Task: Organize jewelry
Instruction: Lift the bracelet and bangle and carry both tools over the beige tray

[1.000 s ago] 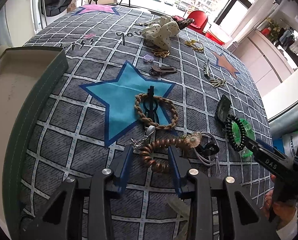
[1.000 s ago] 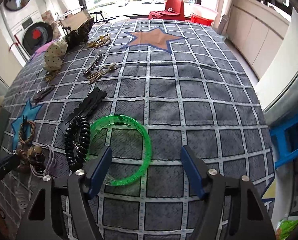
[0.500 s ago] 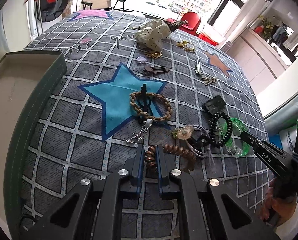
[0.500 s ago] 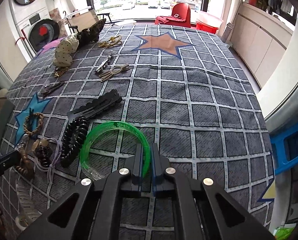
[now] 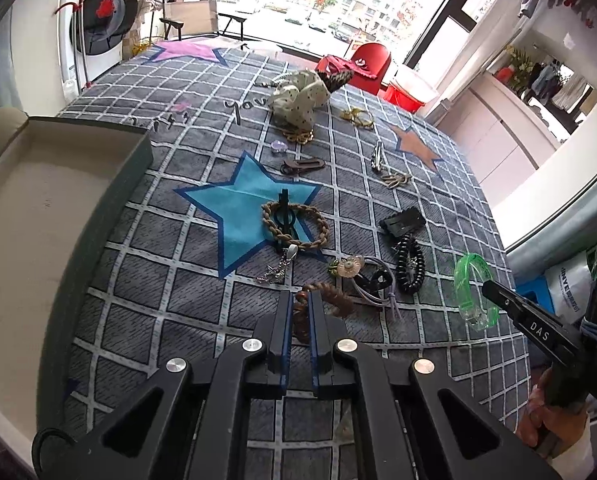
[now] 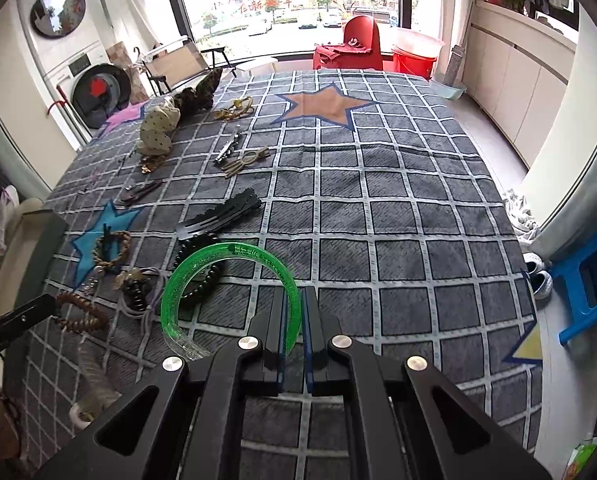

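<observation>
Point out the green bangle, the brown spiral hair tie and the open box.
green bangle (image 6: 202,258): right wrist view, far-left arc of the ring.
brown spiral hair tie (image 5: 340,300): left wrist view, coil right of the claw.
open box (image 5: 38,208): left wrist view, bare inner floor.

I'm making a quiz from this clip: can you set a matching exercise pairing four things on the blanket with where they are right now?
Things:
1. green bangle
2. brown spiral hair tie
3. braided brown bracelet
4. black coiled hair tie

Places:
A. lying on the blue star
B. pinched in the right gripper
C. lying on the blanket beside the black hair clip
D. pinched in the left gripper

Pairs: 1-B, 2-D, 3-A, 4-C
</observation>
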Tool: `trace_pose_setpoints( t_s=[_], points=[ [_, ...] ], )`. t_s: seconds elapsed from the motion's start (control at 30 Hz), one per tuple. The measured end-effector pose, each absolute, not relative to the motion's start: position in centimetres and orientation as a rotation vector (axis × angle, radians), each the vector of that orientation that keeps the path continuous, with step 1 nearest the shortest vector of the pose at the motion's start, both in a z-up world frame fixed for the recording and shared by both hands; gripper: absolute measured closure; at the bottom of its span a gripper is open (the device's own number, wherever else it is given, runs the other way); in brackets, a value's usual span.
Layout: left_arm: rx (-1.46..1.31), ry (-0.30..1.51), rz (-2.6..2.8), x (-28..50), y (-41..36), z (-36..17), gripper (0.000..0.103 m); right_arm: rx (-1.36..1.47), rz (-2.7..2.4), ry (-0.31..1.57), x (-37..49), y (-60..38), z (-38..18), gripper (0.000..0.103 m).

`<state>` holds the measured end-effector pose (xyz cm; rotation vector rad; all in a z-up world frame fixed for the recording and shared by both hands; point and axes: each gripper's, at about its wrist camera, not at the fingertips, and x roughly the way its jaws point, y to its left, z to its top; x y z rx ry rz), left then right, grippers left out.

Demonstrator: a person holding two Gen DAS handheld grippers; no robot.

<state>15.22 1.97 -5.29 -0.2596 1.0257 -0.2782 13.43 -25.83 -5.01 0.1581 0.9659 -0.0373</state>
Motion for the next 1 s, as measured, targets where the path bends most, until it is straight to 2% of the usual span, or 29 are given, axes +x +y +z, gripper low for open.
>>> trace_pose_setpoints(
  t_s=[0.3, 0.47, 0.63, 0.67, 0.7, 0.73, 0.77, 0.8, 1.0],
  points=[
    [-0.266, 1.019, -0.277, 13.9, 3.2, -4.9, 0.102, 0.155, -0.025, 0.949, 11.8, -24.9, -3.7, 0.096],
    [-0.136, 0.967, -0.218, 13.1, 2.7, -4.8, 0.102, 0.16, -0.008, 0.952, 11.4, -24.3, -3.4, 0.096],
    [-0.139, 1.015, -0.247, 13.8, 2.4, -6.2, 0.102, 0.17, 0.013, 0.965, 11.4, -23.8, -3.7, 0.096],
    [-0.137, 1.012, -0.244, 13.8, 2.3, -6.3, 0.098, 0.169, 0.016, 0.966, 11.3, -23.7, -3.7, 0.096],
    [-0.133, 1.014, -0.242, 13.9, 2.2, -6.5, 0.085, 0.169, 0.02, 0.966, 11.3, -23.6, -3.7, 0.096],
    [-0.13, 1.025, -0.241, 14.1, 2.1, -6.7, 0.02, 0.169, 0.023, 0.967, 11.3, -23.5, -3.7, 0.096],
    [-0.122, 1.024, -0.223, 14.2, 2.0, -6.8, 0.003, 0.169, 0.025, 0.967, 11.4, -23.5, -3.7, 0.096],
    [-0.096, 1.006, -0.204, 14.3, 1.8, -6.8, 0.001, 0.17, 0.027, 0.967, 11.4, -23.5, -3.7, 0.096],
    [-0.062, 0.992, -0.171, 15.3, 1.2, -7.2, 0.001, 0.18, 0.037, 0.965, 11.3, -23.5, -3.7, 0.096]
  ],
)
